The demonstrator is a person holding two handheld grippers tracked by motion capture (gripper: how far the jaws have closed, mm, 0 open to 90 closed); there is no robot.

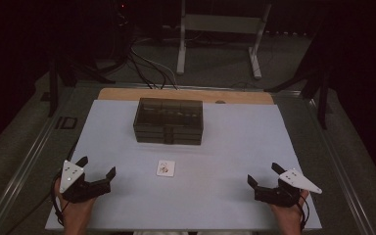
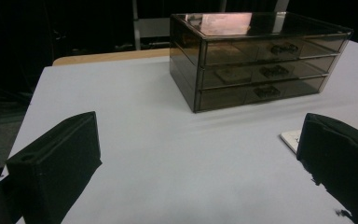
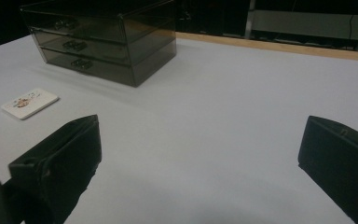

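A dark see-through box with three drawers [image 1: 168, 121] stands at the back middle of the white mat [image 1: 235, 142]; its drawers look shut [image 2: 261, 70] [image 3: 98, 44]. A small white card with a picture [image 1: 165, 168] [image 3: 30, 103] lies flat in front of it, its corner peeking past a jaw [image 2: 290, 138]. My left gripper [image 1: 96, 166] [image 2: 198, 158] rests near the front left of the mat, open and empty. Over at the front right my right gripper [image 1: 263, 174] [image 3: 200, 158] stands open too, nothing between its jaws.
A wooden table edge [image 1: 186, 94] shows behind the mat. Beyond it are a white metal stand [image 1: 219, 29] and cables on the floor [image 1: 147, 66]. A metal rail [image 1: 24, 161] runs along the left side.
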